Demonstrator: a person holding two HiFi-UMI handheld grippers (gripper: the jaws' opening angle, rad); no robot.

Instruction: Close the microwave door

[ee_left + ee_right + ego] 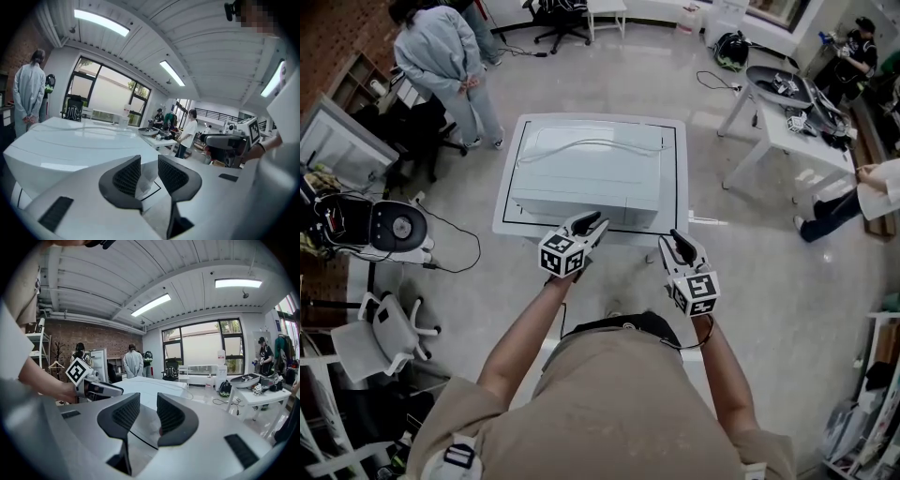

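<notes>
1. Right, head view first: the microwave [586, 173] sits on the white table [682, 178], its long axis running 9 to 3 o'clock and its front facing 6. The left gripper [591, 223] noses up at that front edge, so the box lies straight at 12 from its tips. The right gripper [680, 242] hangs farther out, off the 5 o'clock corner. No door leaf juts out, so the door looks flush, though the front face itself is hidden.
2. Left gripper view: the jaws are parted with nothing between them, and the microwave [70, 140] spreads from 9 to 12.
3. Right gripper view: the jaws stand apart and empty, with the microwave [157, 384] at 12.
4. Around it all there is a pale glossy floor [750, 244], people [441, 56] at 11 and a second table [773, 122] at 2.
</notes>
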